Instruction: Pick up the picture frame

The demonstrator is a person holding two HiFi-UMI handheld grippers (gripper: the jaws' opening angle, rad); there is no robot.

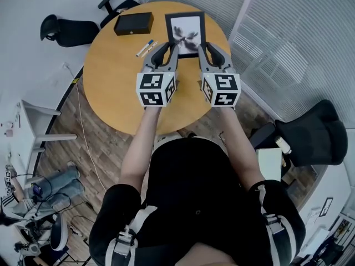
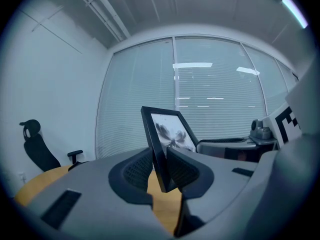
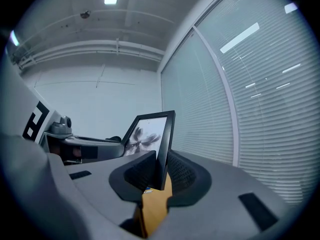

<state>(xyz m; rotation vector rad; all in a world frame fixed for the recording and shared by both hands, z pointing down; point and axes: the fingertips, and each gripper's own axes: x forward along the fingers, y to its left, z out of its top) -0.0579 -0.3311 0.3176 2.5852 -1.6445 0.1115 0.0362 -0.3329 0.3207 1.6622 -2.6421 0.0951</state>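
Note:
A black picture frame (image 1: 186, 34) with a grey flower print is held up above the round wooden table (image 1: 113, 71), between both grippers. My left gripper (image 1: 171, 50) is shut on the frame's left edge, and in the left gripper view the frame (image 2: 167, 134) stands up from between the pads (image 2: 185, 171). My right gripper (image 1: 203, 49) is shut on the frame's right edge; in the right gripper view the frame (image 3: 150, 136) rises from between its pads (image 3: 141, 173). The frame tilts back, away from me.
On the table lie a flat black box (image 1: 133, 23) and two markers (image 1: 146, 48) left of the frame. Black office chairs stand at the far left (image 1: 66, 30) and at the right (image 1: 313, 134). Window blinds (image 1: 288, 43) run along the right.

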